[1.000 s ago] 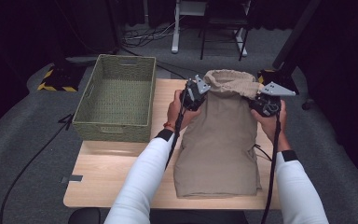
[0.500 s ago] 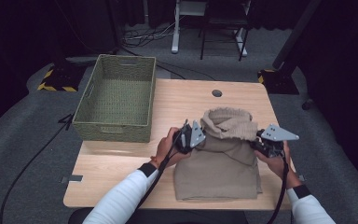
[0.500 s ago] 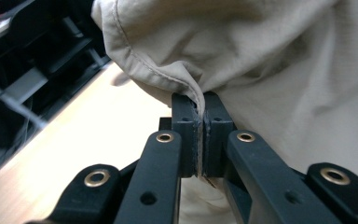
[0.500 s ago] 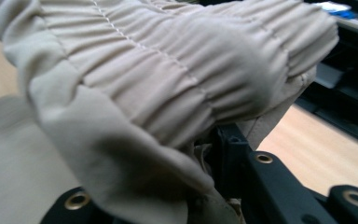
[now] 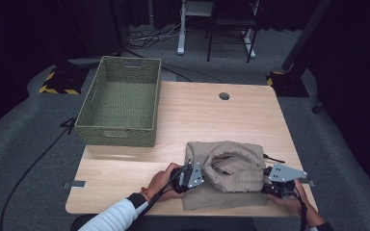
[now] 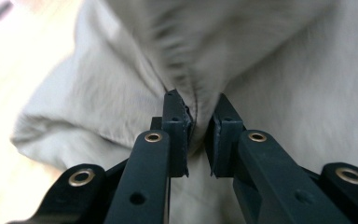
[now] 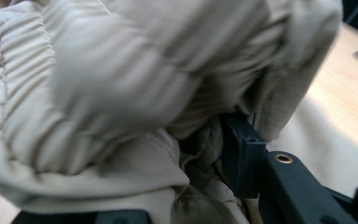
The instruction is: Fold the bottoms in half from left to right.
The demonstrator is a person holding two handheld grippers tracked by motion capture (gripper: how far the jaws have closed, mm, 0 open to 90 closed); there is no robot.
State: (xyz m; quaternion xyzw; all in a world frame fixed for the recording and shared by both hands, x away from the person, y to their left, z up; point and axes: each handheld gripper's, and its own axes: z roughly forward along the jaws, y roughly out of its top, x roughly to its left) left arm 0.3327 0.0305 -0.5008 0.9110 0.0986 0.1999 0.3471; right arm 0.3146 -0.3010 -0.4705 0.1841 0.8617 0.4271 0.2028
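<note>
A beige garment (image 5: 226, 168) with a gathered elastic band lies folded over on itself at the near right of the wooden table (image 5: 207, 115). My left gripper (image 5: 192, 175) is at its left side. Its jaws have just been opening, and in the left gripper view (image 6: 198, 121) a seamed fold of the garment (image 6: 279, 84) runs loosely between them. My right gripper (image 5: 270, 180) is at the garment's right side. Its jaws have also just been opening, with bunched cloth (image 7: 121, 93) between them and over one jaw; the other fingertip (image 7: 240, 140) shows.
A woven green basket (image 5: 118, 134) stands empty at the table's far left. A round cable hole (image 5: 224, 96) sits near the far edge. Both hands are close to the near edge. A desk frame and chair legs stand on the floor beyond the table.
Both grippers came toward the near edge and down, carrying the garment's top over its lower part. The garment went from spread long to folded in half. The jaws now stand a little apart.
</note>
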